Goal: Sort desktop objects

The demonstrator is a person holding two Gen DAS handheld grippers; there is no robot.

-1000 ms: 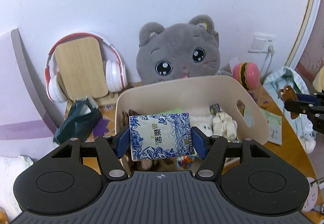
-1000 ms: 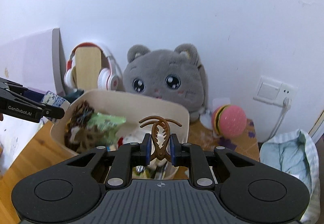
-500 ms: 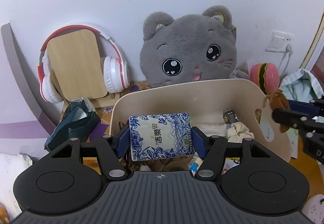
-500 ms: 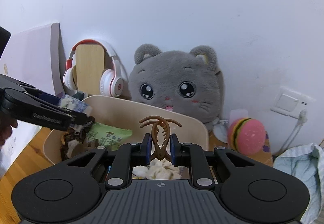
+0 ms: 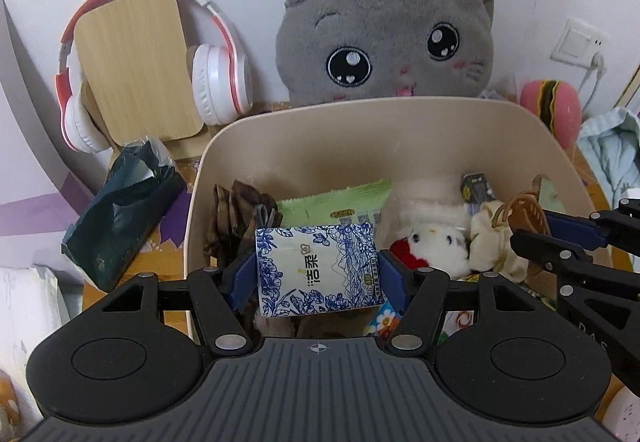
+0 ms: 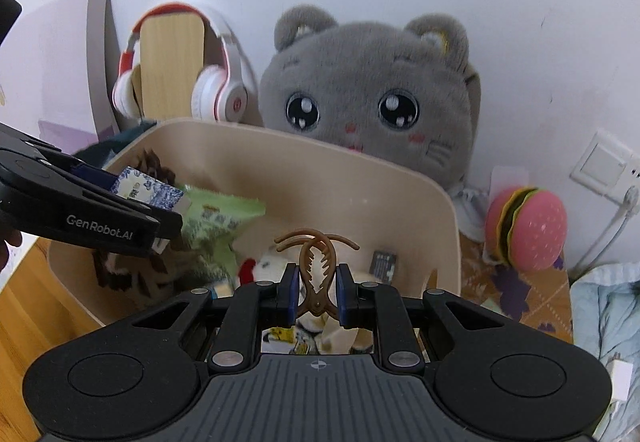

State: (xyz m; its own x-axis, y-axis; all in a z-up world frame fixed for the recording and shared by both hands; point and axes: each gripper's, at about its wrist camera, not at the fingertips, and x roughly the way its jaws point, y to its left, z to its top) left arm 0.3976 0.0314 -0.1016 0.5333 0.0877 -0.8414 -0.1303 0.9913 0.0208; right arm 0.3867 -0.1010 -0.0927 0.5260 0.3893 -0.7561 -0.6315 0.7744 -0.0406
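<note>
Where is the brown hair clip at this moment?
The brown hair clip is pinched in the right gripper, centre of the right wrist view, above the beige bin, in front of the grey cat plush.

Blue-and-white floral print on the tissue pack, and a plain brown hair claw! Beige bin with a light-green packet inside; grey plush cat and red-and-white headphones behind.

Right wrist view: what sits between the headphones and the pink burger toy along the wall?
The grey cat plush, behind the beige bin; the left wrist view shows it too.
</note>
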